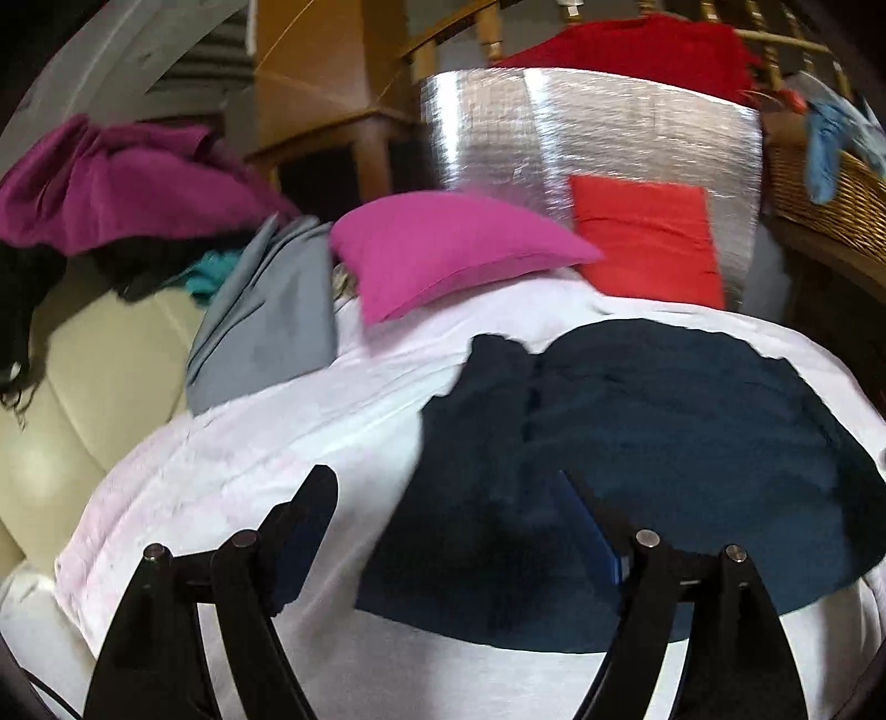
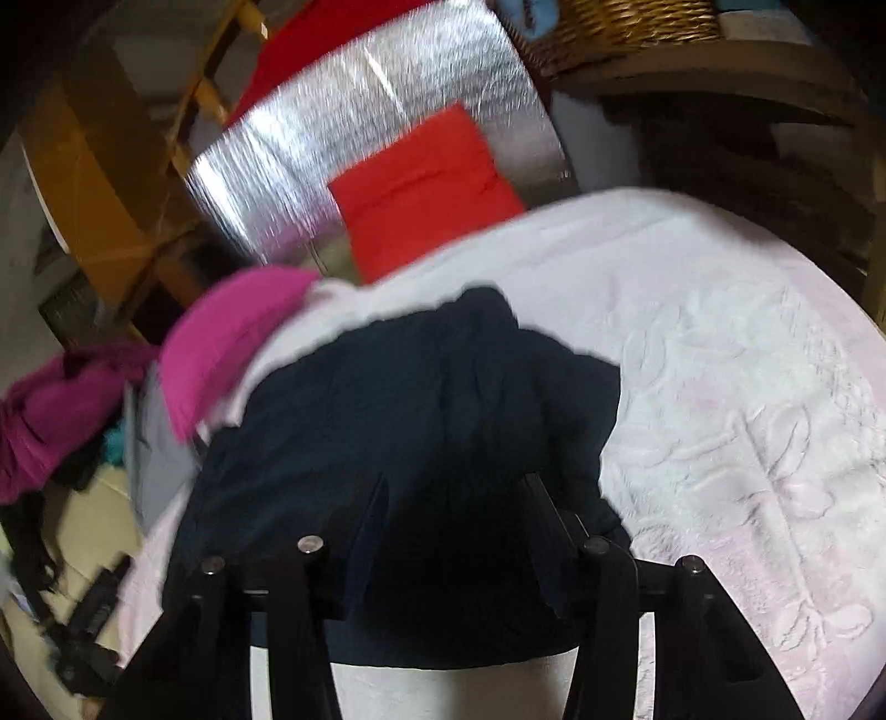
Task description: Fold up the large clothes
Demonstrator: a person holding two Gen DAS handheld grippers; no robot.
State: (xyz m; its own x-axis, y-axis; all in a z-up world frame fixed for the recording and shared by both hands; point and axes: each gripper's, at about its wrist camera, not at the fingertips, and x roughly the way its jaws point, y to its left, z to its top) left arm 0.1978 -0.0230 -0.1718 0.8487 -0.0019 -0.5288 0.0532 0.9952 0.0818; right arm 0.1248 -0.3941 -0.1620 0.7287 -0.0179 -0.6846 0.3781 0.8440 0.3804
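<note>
White, embossed bedding (image 2: 720, 354) covers the surface under both tools, with a wooden railing (image 1: 487, 27) and a foil-faced panel (image 1: 598, 127) behind it.

Far left of the left tool (image 1: 448, 509), a purple heap (image 1: 105, 177) lies on a cream seat (image 1: 99, 360); nearer, a grey cloth (image 1: 271, 315) hangs at the bedding's edge, with a pink cushion (image 1: 443, 249) ahead of the tool and a red cushion (image 1: 648, 238) ahead to its right. A wicker basket (image 1: 830, 194) sits far right.

The navy garment (image 1: 653, 421) lies on the bedding just ahead of and beneath both tools, already gathered into a compact, rumpled slab. The left tool is released, jaws wide, nothing between them; the garment shows past the gap. The right tool (image 2: 454, 509) hangs over the garment's near edge with its jaws partly apart; cloth fills the dark gap, and I cannot tell whether the pads press on it.

My reading: one fold is laid and the tools are between grips. Next calls for picking two matching corners or an edge, pinching only the layers meant, and carrying them over evenly so the slab does not skew.
</note>
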